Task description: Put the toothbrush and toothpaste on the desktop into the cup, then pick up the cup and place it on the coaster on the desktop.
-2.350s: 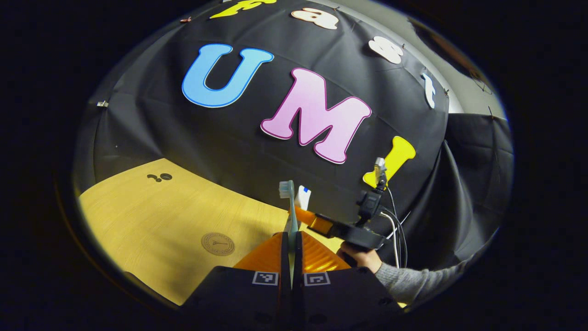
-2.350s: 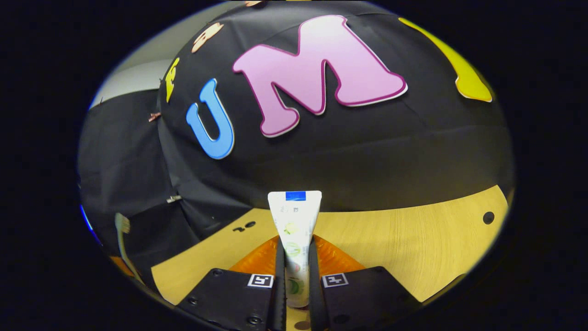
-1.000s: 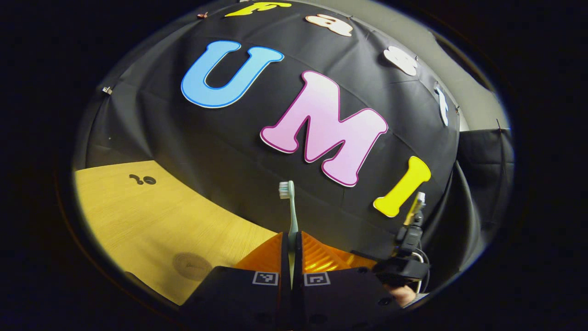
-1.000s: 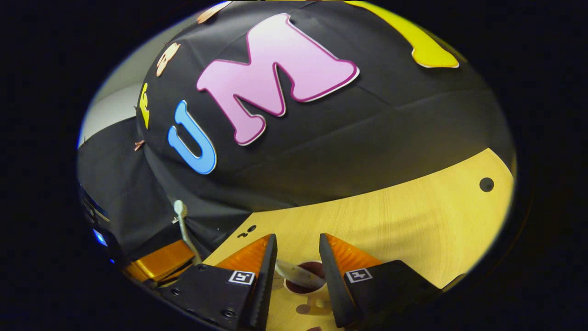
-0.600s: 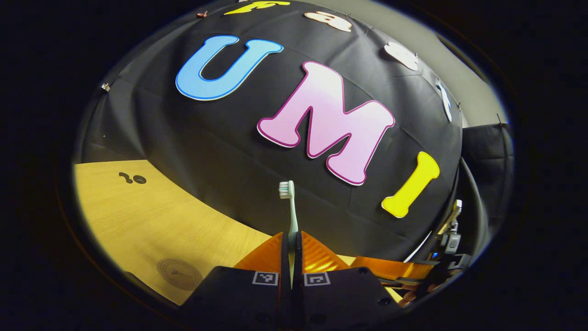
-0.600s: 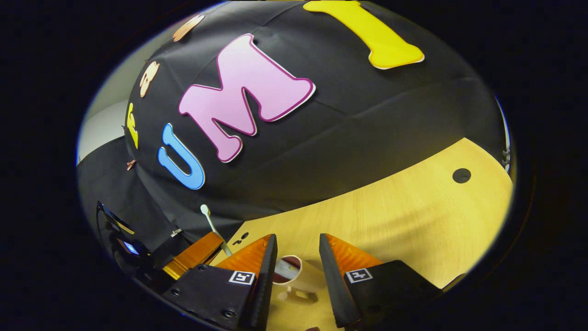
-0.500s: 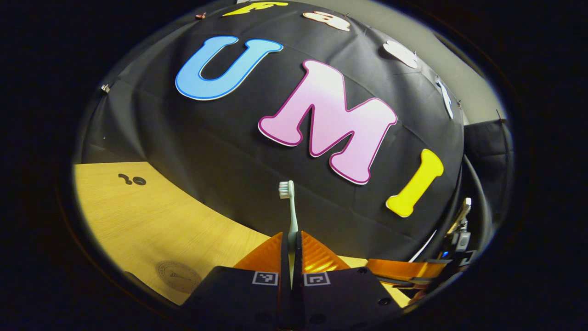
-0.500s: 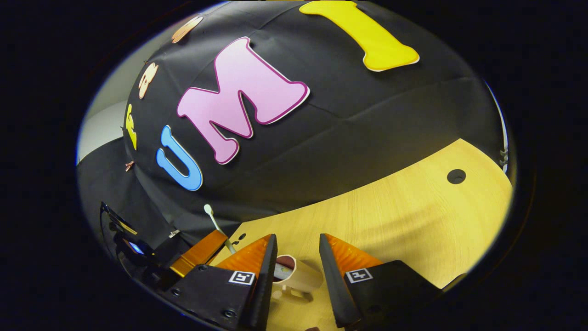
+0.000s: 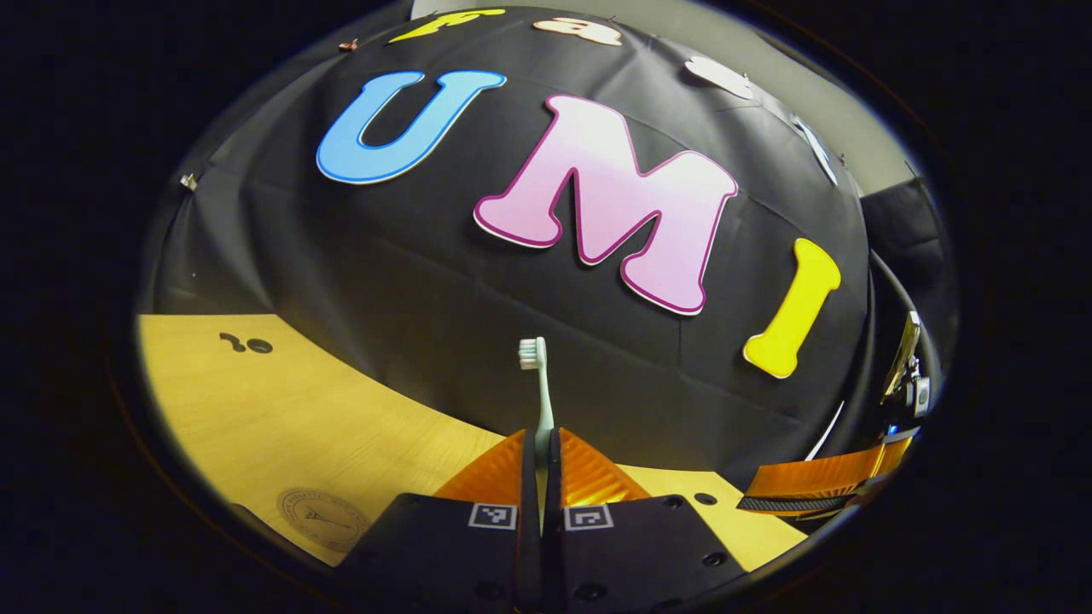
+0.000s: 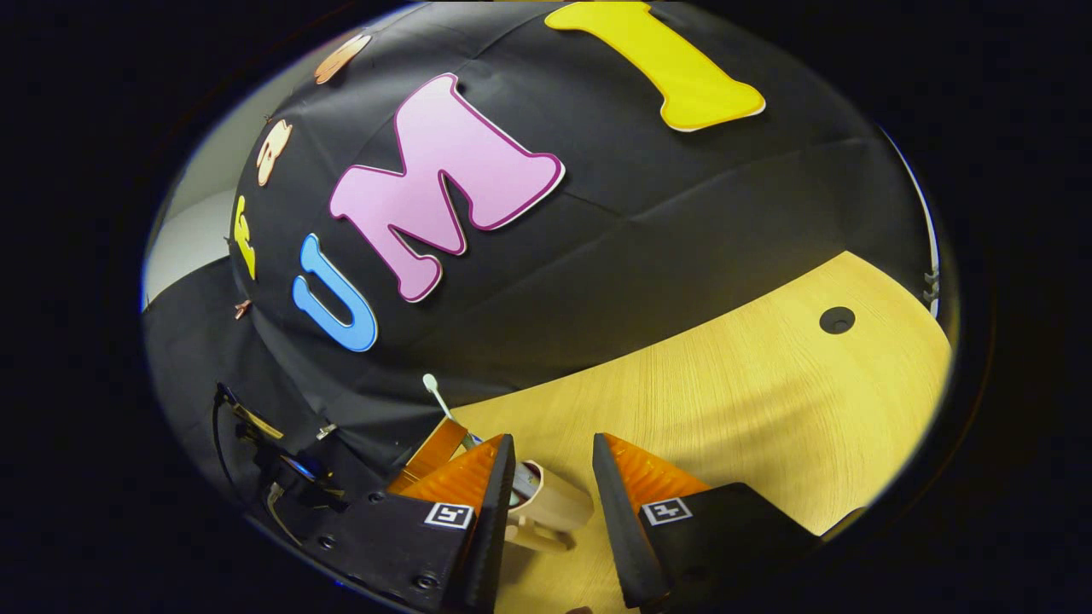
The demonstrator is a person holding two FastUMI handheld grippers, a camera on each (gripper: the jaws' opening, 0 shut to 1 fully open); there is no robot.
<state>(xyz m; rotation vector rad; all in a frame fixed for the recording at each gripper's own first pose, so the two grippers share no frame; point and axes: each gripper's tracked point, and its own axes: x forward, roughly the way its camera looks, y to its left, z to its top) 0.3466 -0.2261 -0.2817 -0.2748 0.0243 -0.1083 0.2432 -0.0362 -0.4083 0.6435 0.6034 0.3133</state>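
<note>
The left gripper (image 9: 541, 443), with its two orange ridged fingers (image 9: 495, 469) on black bases, is pressed tight on the thin pale green toothbrush (image 9: 539, 401). The toothbrush stands straight up from between the fingers, and its white bristle head sits at the top, in front of the black cloth wall (image 9: 409, 273). Below it is the light yellow wooden desktop (image 9: 281, 426). A round brown coaster (image 9: 322, 517) lies flat on the desktop at about 8 o'clock from the left gripper's fingertips, well apart from them. At about 3 o'clock, near the edge of the left gripper view, an orange finger of the other gripper pokes in sideways.

In the right gripper view, the right gripper (image 10: 553, 456) is open wide and holds nothing. Its fingers point down at a slant toward the desktop. Between them, low down, is the small beige cup (image 10: 554, 507) with a handle. It looks tipped in this slanted view, with its mouth facing 10 o'clock. Something pale lies inside the mouth, but it is too small to tell what it is. At about 10 o'clock from the cup, the left gripper comes in with the toothbrush, whose head points up, just beside the cup's mouth.
</note>
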